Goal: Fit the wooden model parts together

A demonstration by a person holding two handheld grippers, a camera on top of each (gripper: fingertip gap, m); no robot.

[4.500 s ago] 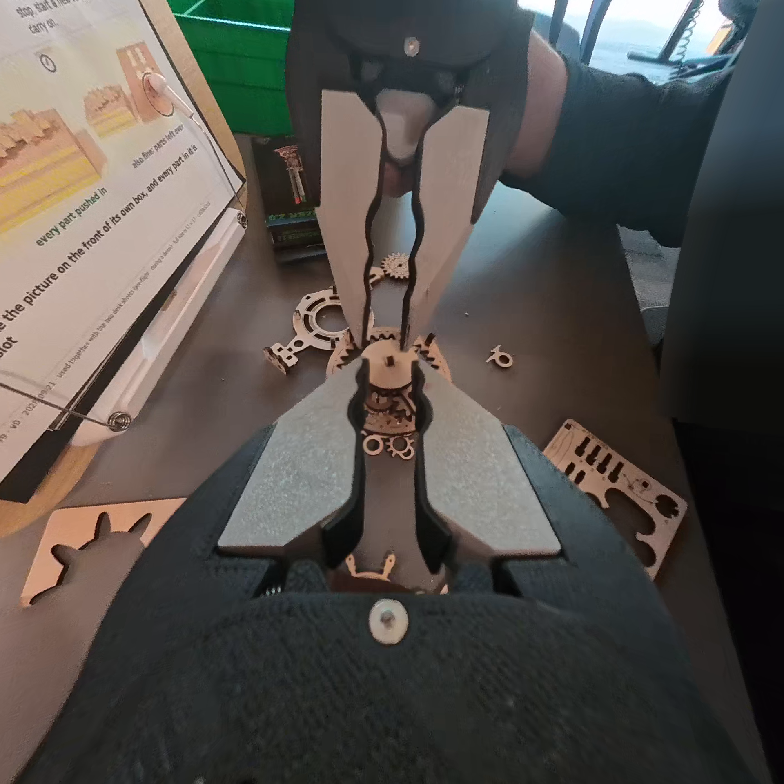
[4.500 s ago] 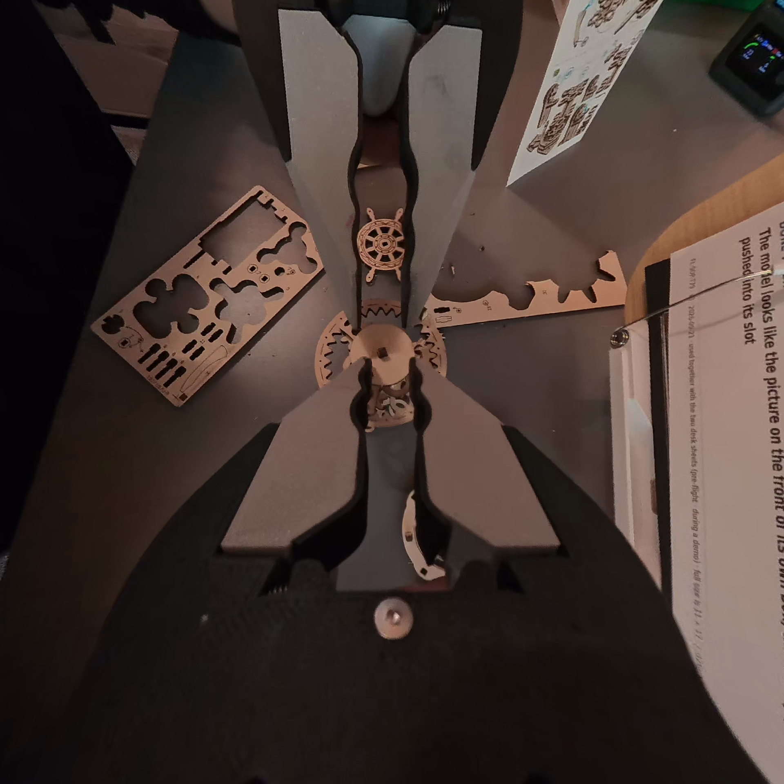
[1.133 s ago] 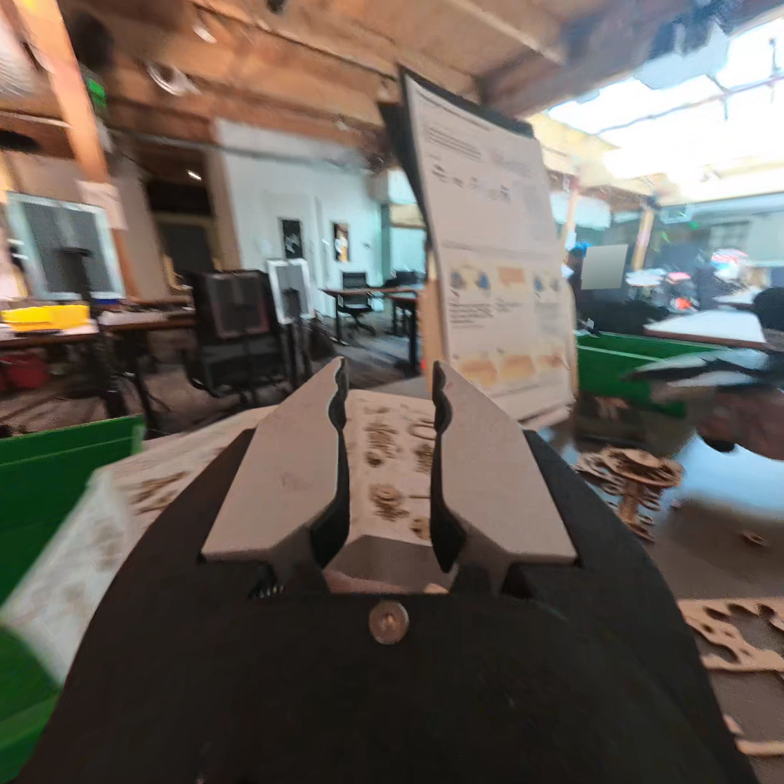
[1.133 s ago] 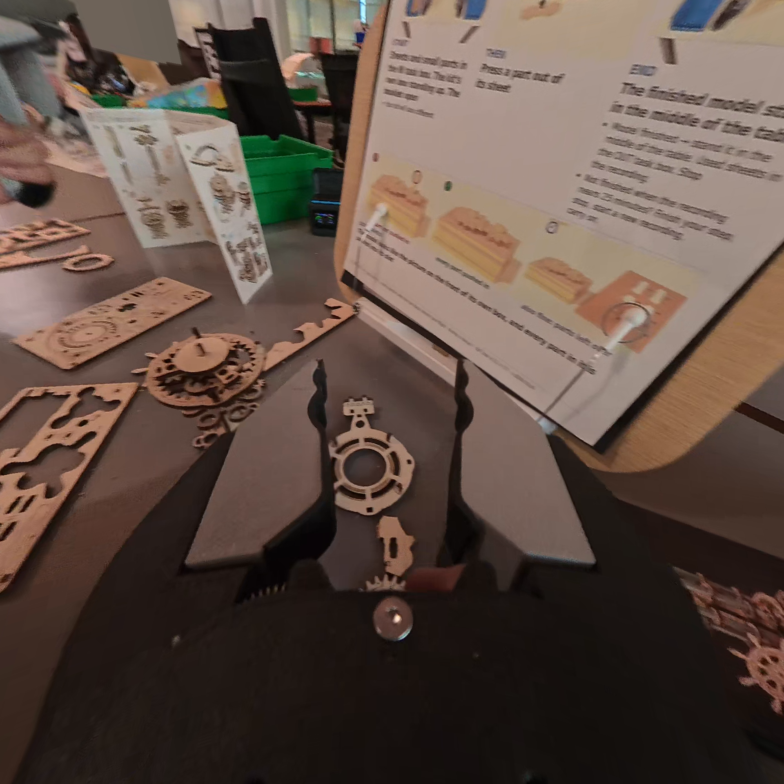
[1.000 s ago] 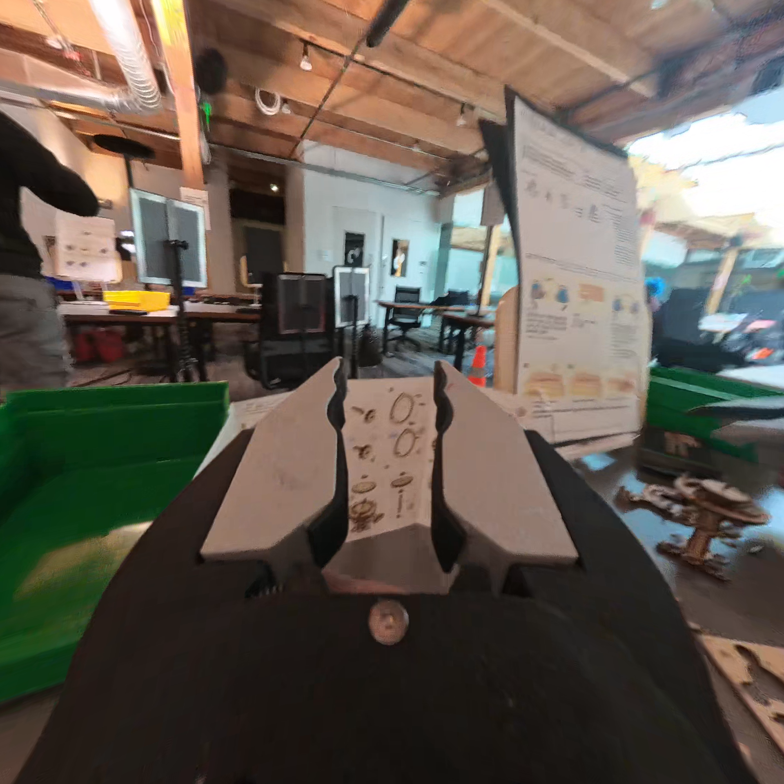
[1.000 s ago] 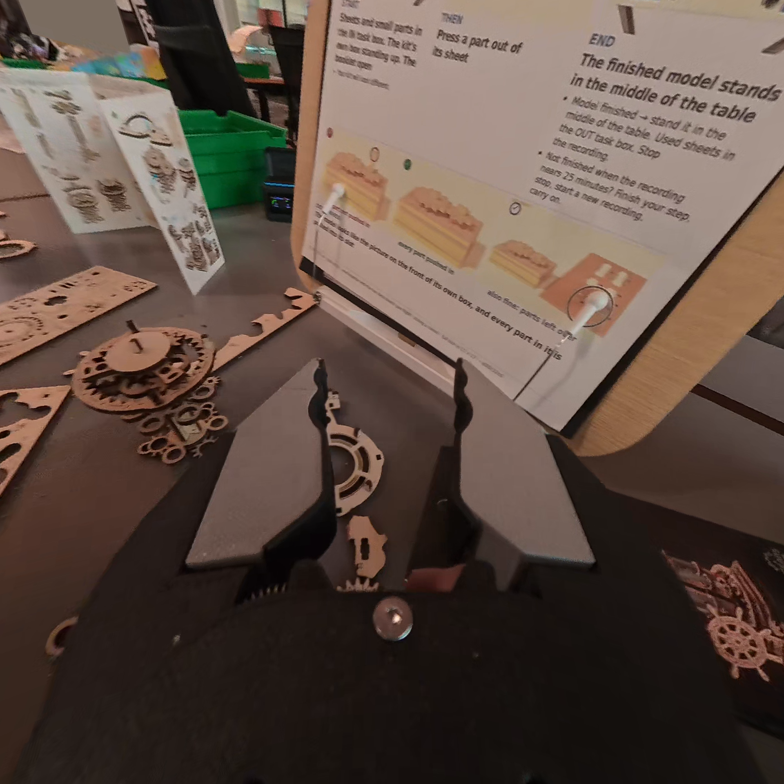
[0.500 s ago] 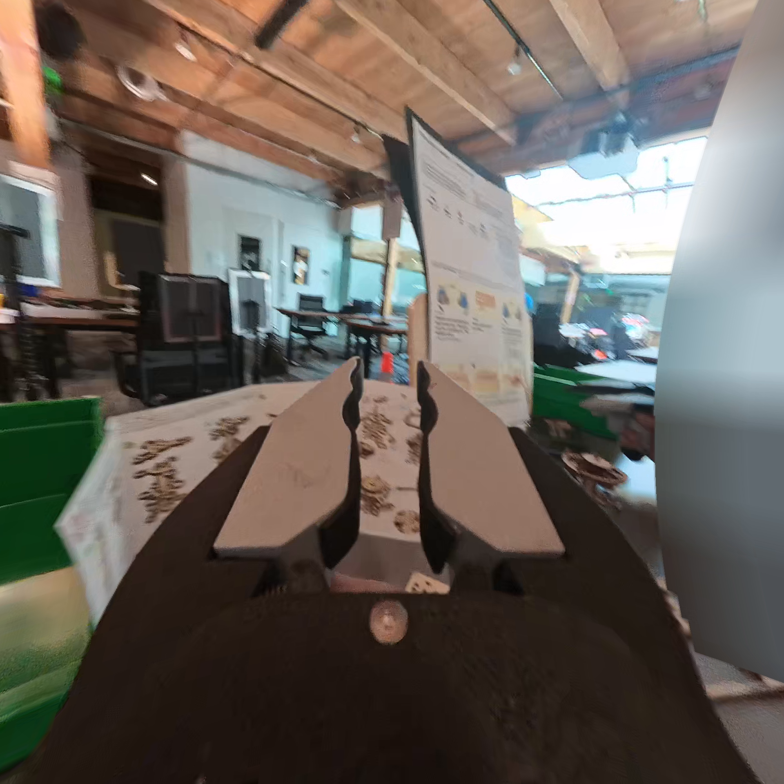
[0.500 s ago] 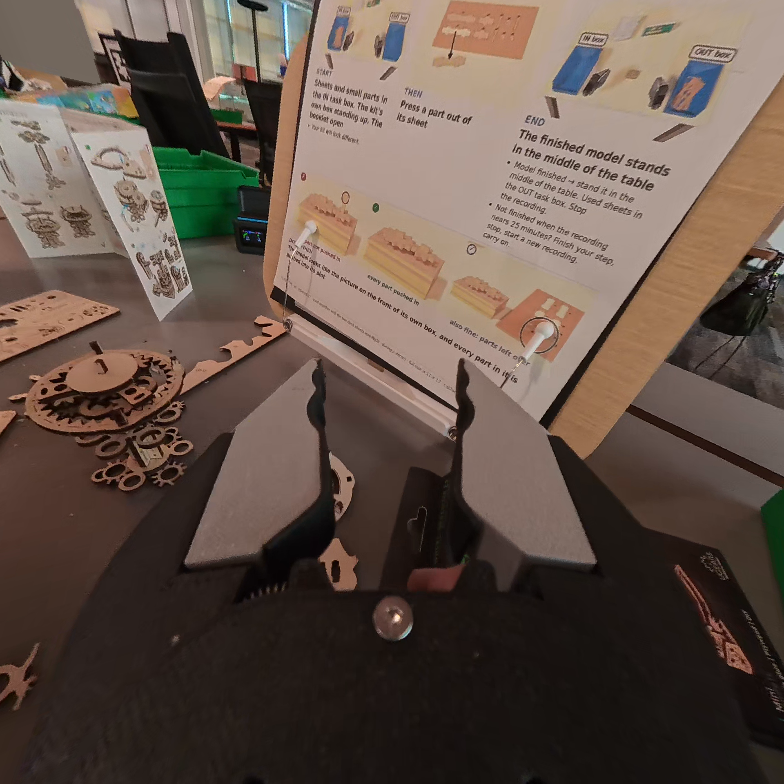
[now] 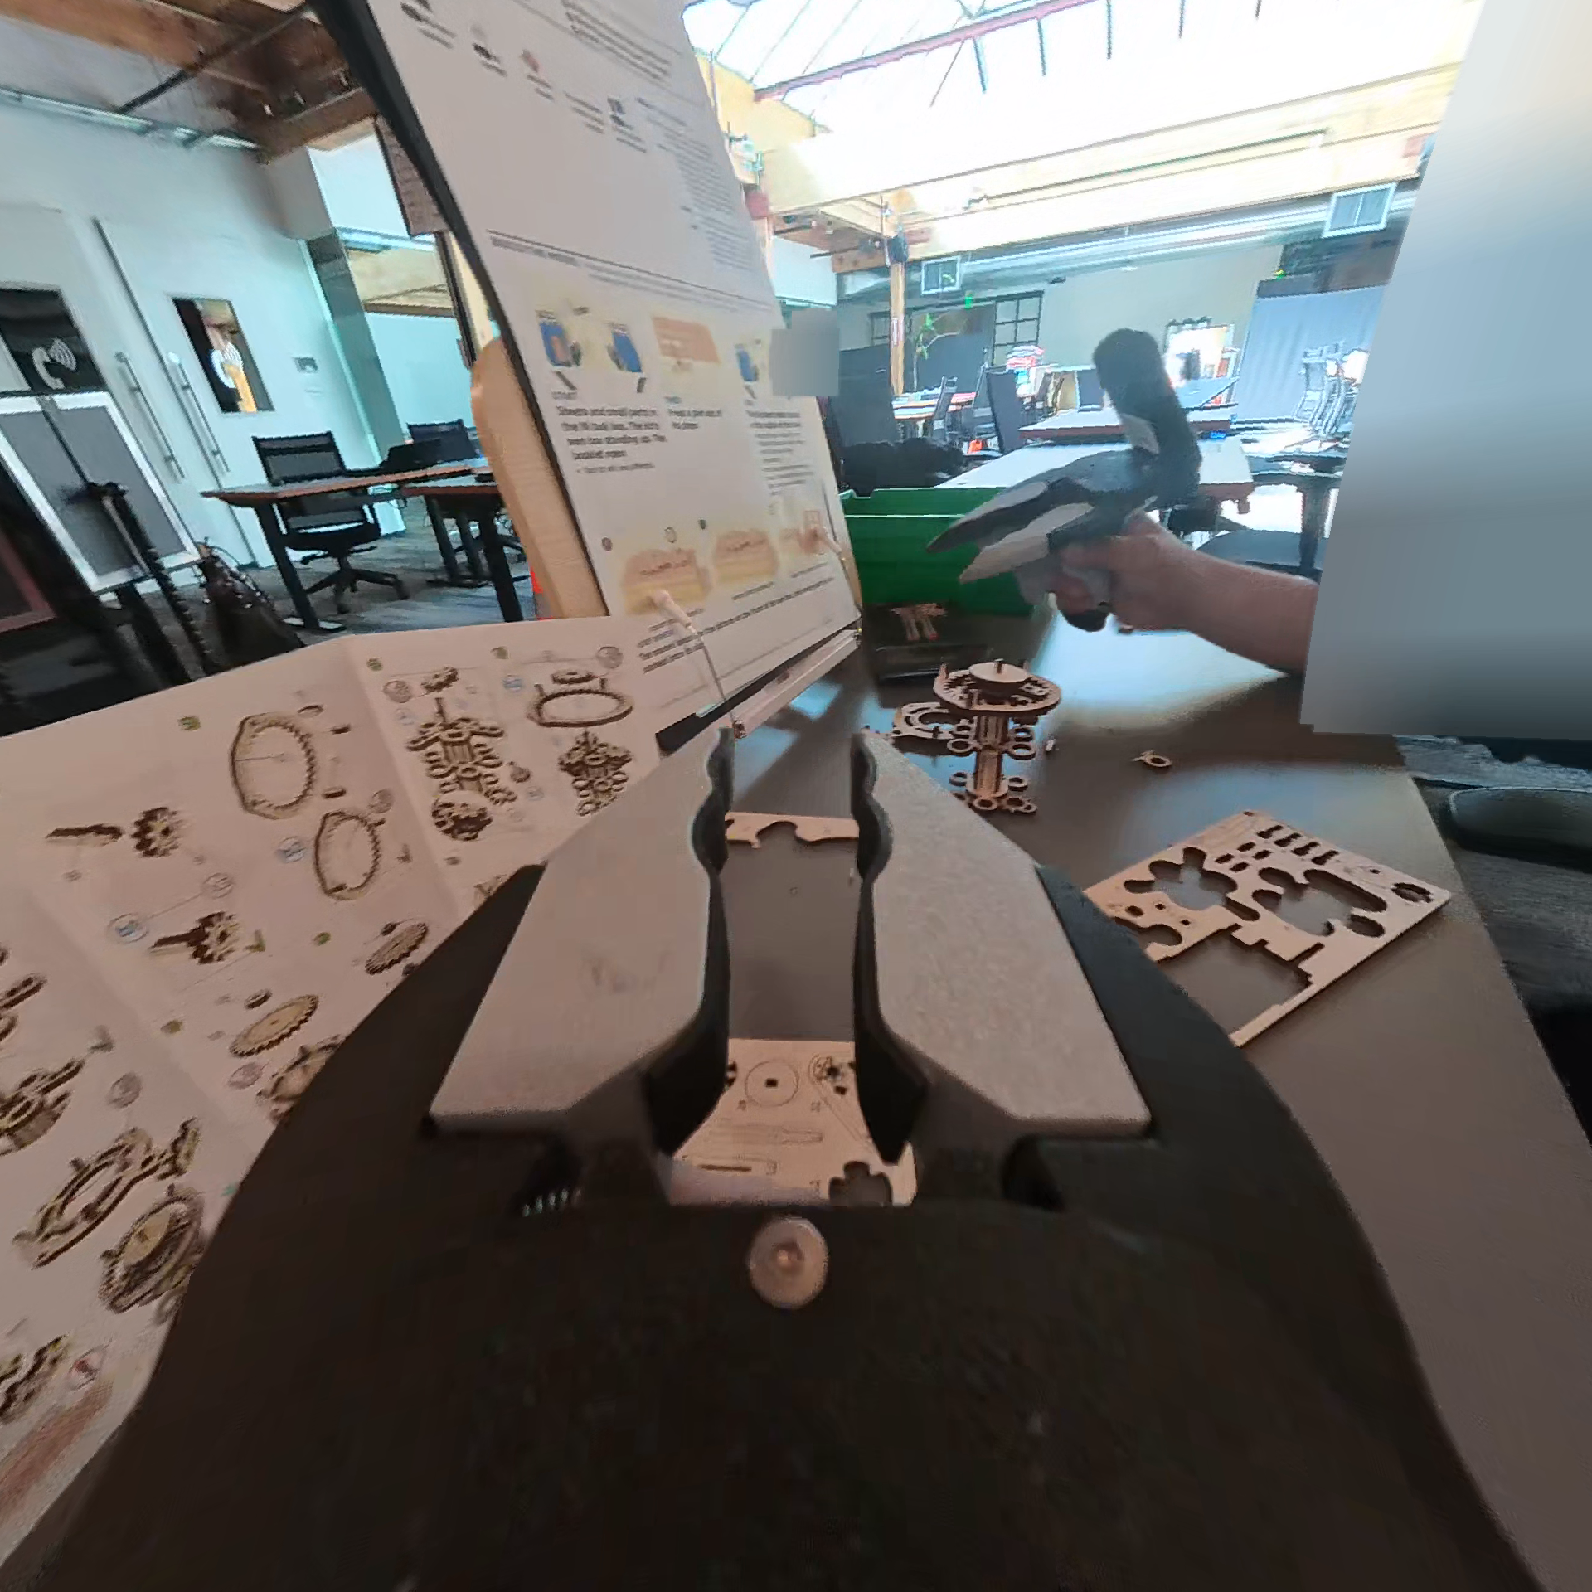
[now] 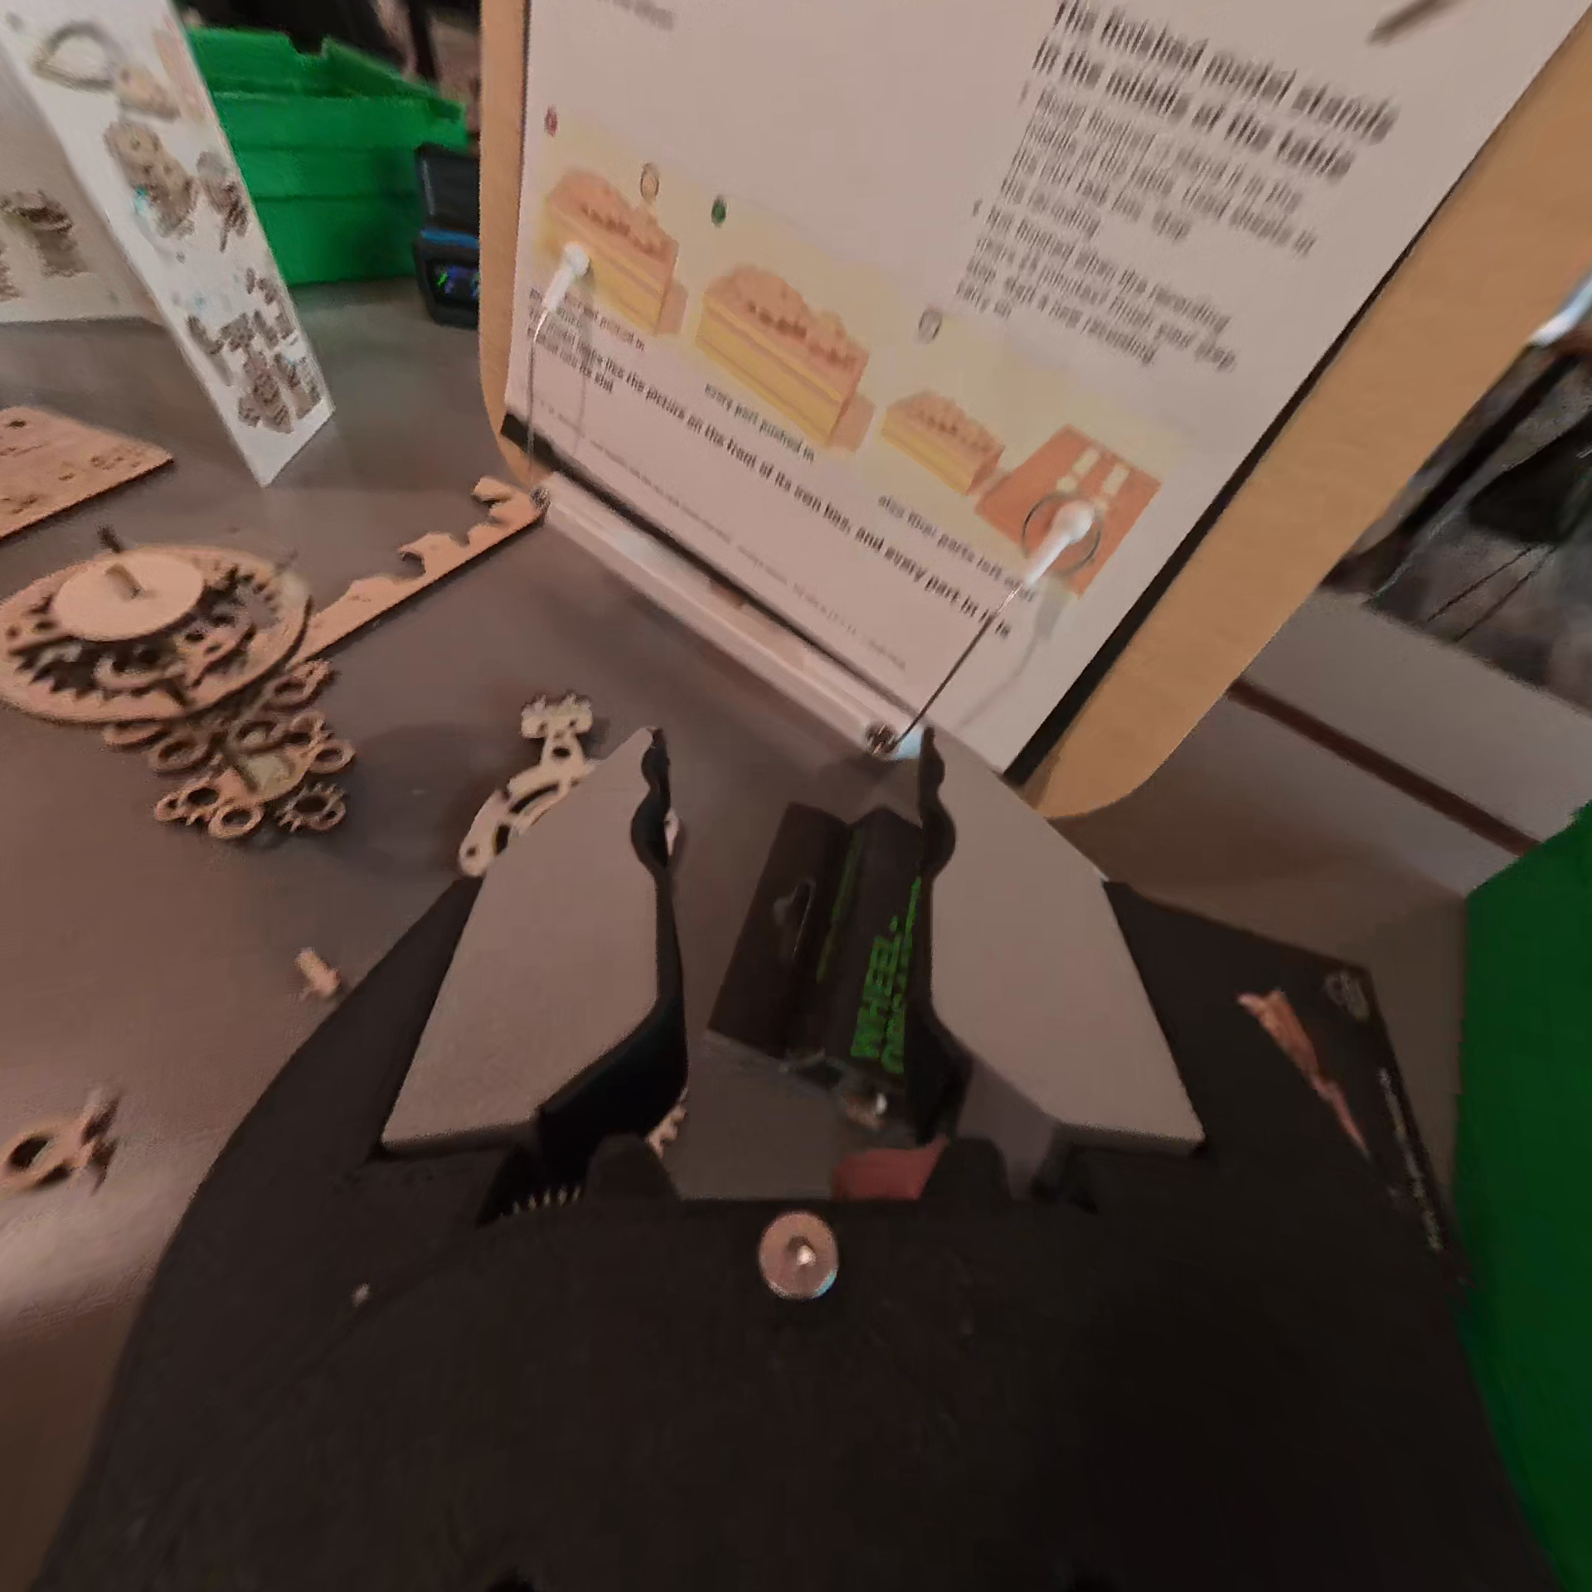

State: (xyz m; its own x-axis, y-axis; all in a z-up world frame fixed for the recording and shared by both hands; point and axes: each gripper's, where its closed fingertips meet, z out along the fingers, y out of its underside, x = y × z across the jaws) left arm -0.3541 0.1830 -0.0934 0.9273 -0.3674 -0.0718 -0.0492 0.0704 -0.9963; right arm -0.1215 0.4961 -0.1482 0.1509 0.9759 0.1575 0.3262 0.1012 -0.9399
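The part-built wooden model (image 9: 991,715), a geared disc on a post with ringed feet, stands on the dark table; it also shows in the right wrist view (image 10: 146,637) at the left. My left gripper (image 9: 788,775) is open and empty, low over the table, well short of the model. My right gripper (image 10: 791,775) is open and empty above a black box (image 10: 827,948), and shows far off in the left wrist view (image 9: 1025,525), held by a hand. A loose ring-shaped wooden part (image 10: 534,792) lies just left of its left finger.
A punched-out wooden sheet (image 9: 1249,904) lies right of my left gripper, another sheet (image 9: 792,1111) under it. The folded booklet (image 9: 258,818) stands at left. The instruction board (image 10: 861,301) stands ahead. Green bins (image 9: 930,551) (image 10: 319,155), an offcut strip (image 10: 431,569) and small loose parts (image 10: 43,1154) are around. The gap from one gripper's tips to the other's is roughly 40 cm.
Both grippers have let go of the model and moved apart. My left gripper has tipped down toward the table. My right gripper has shifted right, from over the ring part to over the black box.
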